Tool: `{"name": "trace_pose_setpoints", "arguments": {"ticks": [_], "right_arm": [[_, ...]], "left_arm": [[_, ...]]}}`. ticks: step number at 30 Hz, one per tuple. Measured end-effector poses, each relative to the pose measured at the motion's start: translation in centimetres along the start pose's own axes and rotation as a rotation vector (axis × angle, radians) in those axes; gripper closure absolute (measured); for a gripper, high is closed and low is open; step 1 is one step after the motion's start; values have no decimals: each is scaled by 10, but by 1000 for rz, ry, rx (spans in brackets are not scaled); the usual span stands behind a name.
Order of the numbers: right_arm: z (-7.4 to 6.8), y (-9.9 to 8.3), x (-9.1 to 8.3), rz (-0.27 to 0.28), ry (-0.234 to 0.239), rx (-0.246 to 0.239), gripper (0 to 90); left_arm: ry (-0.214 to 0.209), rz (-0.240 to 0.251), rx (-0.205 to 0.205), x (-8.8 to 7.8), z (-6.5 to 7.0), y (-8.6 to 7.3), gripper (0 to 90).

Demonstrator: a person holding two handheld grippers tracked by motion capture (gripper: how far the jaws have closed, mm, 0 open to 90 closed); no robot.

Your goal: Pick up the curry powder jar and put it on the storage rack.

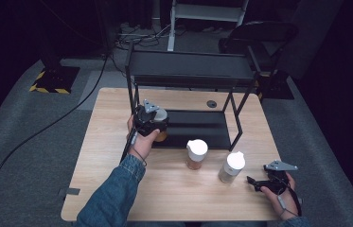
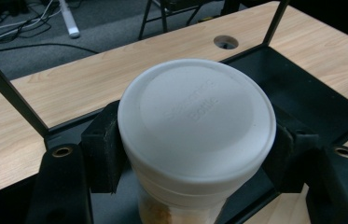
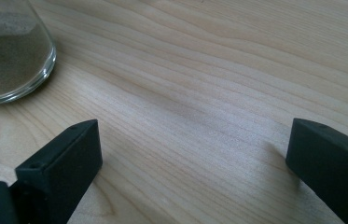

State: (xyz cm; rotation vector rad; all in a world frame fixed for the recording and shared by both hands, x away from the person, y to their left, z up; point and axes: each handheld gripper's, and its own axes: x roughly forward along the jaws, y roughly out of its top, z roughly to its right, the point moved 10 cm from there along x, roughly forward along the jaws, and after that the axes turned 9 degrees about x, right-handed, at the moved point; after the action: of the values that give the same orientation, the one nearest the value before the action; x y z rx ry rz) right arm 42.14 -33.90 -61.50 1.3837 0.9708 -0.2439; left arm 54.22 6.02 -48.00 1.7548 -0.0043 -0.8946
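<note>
My left gripper (image 2: 195, 154) is clamped on the white-lidded clear jar of amber contents (image 2: 195, 126), upright, at the front left corner of the black metal two-tier rack (image 1: 190, 71). The rack's low black shelf (image 2: 297, 100) lies open just ahead, its thin corner posts on either side. My right gripper (image 3: 192, 154) rests released on the wooden tabletop (image 3: 209, 70), well apart, beside a clear jar of grey powder (image 3: 8, 56).

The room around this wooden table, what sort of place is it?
Probably a recording studio or lab set up for handling trials, not a home. Dark curtained surroundings, cables trailing over grey carpet, hazard tape round a stand's foot, and a black shelf rack on the table suggest it.
</note>
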Motion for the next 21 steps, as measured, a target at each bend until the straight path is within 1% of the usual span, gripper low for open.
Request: {"name": "trace_pose_setpoints", "arguments": {"ticks": [3, 7, 11, 14, 16, 18, 21], "right_arm": [[0, 0, 0, -1, 2, -1, 33], [0, 0, 0, -1, 2, -1, 33], [0, 0, 0, -1, 2, -1, 33], [0, 0, 0, -1, 2, -1, 33], [0, 0, 0, -1, 2, 0, 33], [0, 0, 0, -1, 2, -1, 33], [0, 0, 0, -1, 2, 0, 32]], "left_arm": [[8, -14, 2, 4, -2, -3, 331], [5, -21, -9, 9, -2, -6, 331], [8, -34, -6, 11, -4, -10, 331], [14, -43, -11, 12, -6, -13, 331], [14, -40, -14, 12, -7, -14, 331], [17, -42, -10, 11, -7, -14, 331], [22, -43, 13, 12, -6, -14, 331]]}}
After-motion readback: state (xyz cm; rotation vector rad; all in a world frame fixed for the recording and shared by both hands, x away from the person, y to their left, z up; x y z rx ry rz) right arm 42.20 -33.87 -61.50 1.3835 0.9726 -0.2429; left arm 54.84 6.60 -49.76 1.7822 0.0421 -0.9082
